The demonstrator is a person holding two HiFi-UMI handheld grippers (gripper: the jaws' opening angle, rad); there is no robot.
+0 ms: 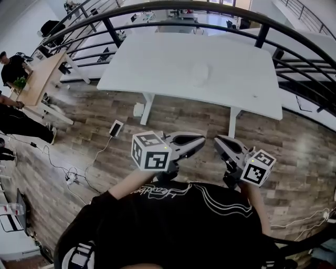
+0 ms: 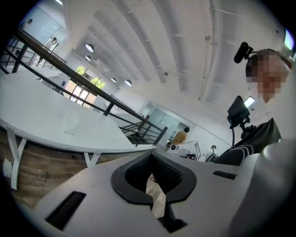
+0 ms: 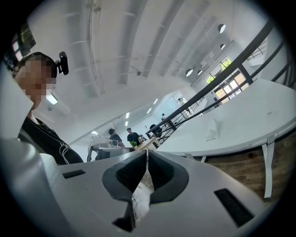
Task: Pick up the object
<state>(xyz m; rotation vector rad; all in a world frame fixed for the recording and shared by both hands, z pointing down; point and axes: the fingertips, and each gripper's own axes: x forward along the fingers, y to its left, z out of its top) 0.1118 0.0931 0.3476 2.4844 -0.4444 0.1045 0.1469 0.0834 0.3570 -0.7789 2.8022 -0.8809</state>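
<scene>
The left gripper [image 1: 201,141] and right gripper [image 1: 218,141] were both shut and empty. The pale translucent object [image 1: 200,73] lay well ahead on the white worktop [image 1: 157,68], about equally far from each gripper.

Desk [image 1: 231,79]: white top, smooth, matt.
Floor [image 1: 178,118] under the desk: wood planks, grainy, faint sheen.
Railing [image 1: 220,6] behind the desk: dark metal, glossy.
Left gripper [image 2: 151,157] fingers [image 2: 92,185]: matt grey plastic, black ribbed pads.
</scene>
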